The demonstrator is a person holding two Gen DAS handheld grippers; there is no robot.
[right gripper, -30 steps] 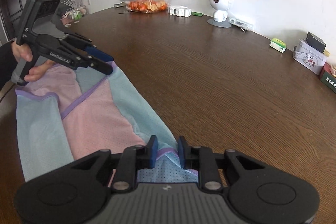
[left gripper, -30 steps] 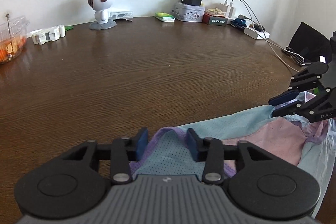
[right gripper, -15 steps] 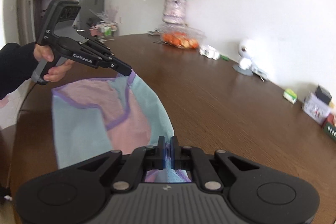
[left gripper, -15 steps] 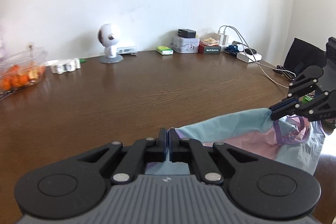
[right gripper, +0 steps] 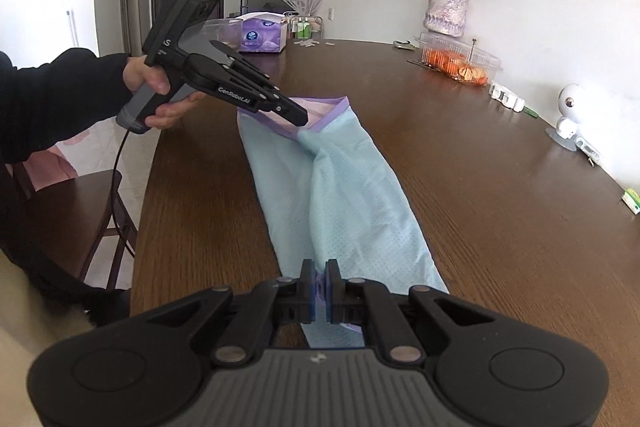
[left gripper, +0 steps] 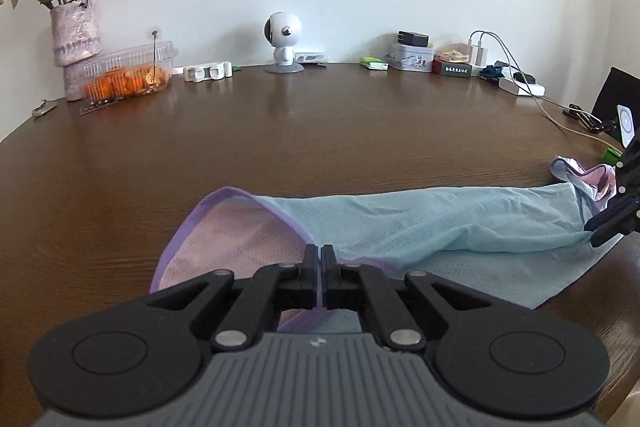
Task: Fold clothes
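A light-blue mesh garment (left gripper: 432,223) with pink panels and purple trim is stretched lengthwise along the near edge of the brown desk (left gripper: 320,131), lying on the wood between the two tools. The left hand-held gripper (left gripper: 320,259) is clenched on the purple-edged end of the garment, and the right hand-held gripper (right gripper: 319,279) is clenched on the opposite end. In the right wrist view a hand (right gripper: 154,95) in a dark sleeve is seen around the left tool's grip, while a box of oranges (left gripper: 128,75) and a vase (left gripper: 76,43) stand well apart at the far side.
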